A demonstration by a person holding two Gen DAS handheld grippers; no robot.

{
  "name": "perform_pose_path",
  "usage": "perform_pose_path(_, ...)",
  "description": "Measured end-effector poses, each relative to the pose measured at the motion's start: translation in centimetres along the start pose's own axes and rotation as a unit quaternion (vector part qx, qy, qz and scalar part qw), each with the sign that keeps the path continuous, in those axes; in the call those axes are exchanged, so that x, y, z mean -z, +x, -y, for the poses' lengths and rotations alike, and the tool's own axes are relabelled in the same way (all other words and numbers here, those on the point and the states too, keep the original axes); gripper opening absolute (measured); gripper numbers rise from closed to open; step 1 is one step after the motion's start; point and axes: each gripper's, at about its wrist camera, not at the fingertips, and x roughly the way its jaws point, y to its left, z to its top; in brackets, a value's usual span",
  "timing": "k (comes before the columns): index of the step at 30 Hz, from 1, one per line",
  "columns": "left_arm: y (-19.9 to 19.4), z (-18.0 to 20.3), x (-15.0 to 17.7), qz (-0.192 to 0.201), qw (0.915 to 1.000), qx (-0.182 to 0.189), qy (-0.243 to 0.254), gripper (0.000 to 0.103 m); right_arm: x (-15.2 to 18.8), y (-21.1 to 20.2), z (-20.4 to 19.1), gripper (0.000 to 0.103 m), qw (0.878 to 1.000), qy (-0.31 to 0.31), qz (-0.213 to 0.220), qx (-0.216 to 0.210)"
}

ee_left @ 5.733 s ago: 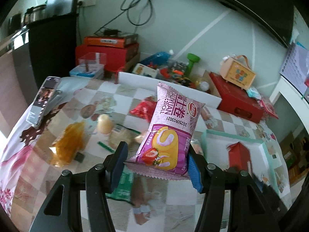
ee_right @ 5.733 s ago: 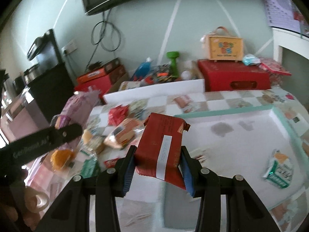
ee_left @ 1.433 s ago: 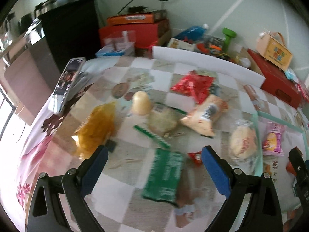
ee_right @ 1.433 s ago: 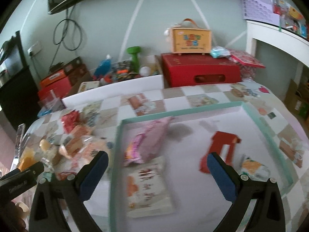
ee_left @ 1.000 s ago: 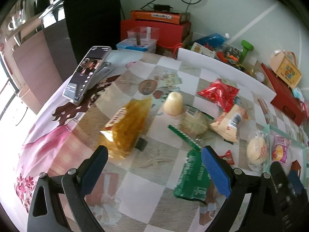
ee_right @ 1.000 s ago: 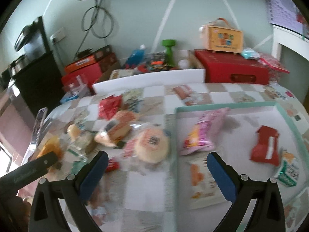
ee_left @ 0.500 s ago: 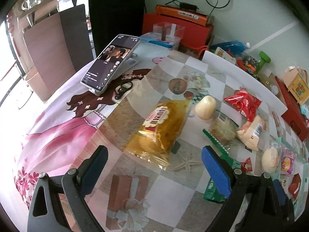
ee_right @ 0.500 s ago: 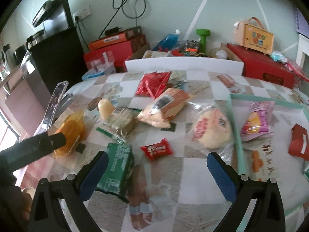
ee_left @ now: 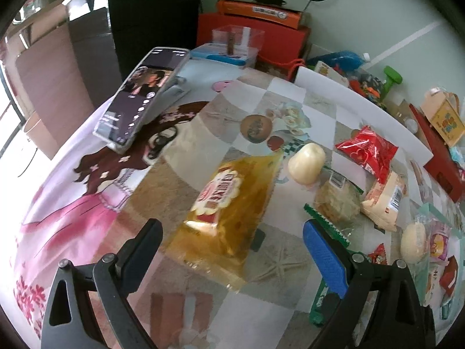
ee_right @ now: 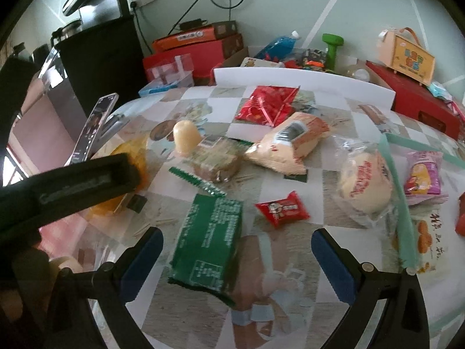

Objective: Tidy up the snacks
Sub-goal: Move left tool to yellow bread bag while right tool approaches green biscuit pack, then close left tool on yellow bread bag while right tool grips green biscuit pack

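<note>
My left gripper [ee_left: 232, 247] is open and empty, just above a yellow snack bag [ee_left: 229, 200] lying on the table. My right gripper [ee_right: 237, 258] is open and empty, over a green packet [ee_right: 207, 241]. Loose snacks lie around: a small red packet [ee_right: 282, 209], a round bun in clear wrap [ee_right: 364, 183], an orange-white bag [ee_right: 287, 142], a red bag [ee_right: 267, 104], a cream jelly cup [ee_right: 186, 136] and a clear-wrapped cake [ee_right: 218, 160]. The teal-rimmed white tray [ee_right: 402, 203] at right holds a pink roll packet [ee_right: 423, 177] and other packets.
A phone [ee_left: 142, 93] leans on a stand at the table's left. A white board [ee_right: 302, 80] stands along the far edge. Red boxes [ee_right: 412, 99], a green dumbbell [ee_right: 331, 46] and clutter sit behind it. The left gripper's body [ee_right: 72, 186] crosses the right wrist view.
Both grippers let go of their snacks in the tray and opened. They then swung left over the loose snacks: the left toward the yellow bag, the right toward the green packet.
</note>
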Motion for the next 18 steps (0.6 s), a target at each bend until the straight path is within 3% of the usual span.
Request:
perform_pose_path(7,1.0,0.0,-0.3,-0.004,1.0,0.006,0.002,0.096,0.2,0.6,-0.7,0.103,1.0,-0.007,-0.006,-0.006)
perform_pose_path(9,1.2,-0.1,-0.2,-0.008,0.9999,0.007,0.0,0.091,0.3,0.6,-0.7,0.101,1.0,-0.007,-0.005,-0.007)
perform_pose_path(15,1.8,-0.5,0.1,-0.017,0.9998,-0.006,0.002,0.065,0.3,0.7,-0.5,0.08,1.0,-0.002,-0.009,-0.013)
perform_pose_path(16,1.9,-0.6,0.2,-0.019,0.9998,-0.006,0.001,0.059,0.3,0.7,-0.5,0.071,1.0,-0.002,-0.009,-0.015)
perform_pose_path(18,1.8,-0.6,0.3,-0.019,0.9998,-0.004,-0.001,0.058,0.3,0.8,-0.4,0.062,1.0,-0.001,-0.012,-0.025)
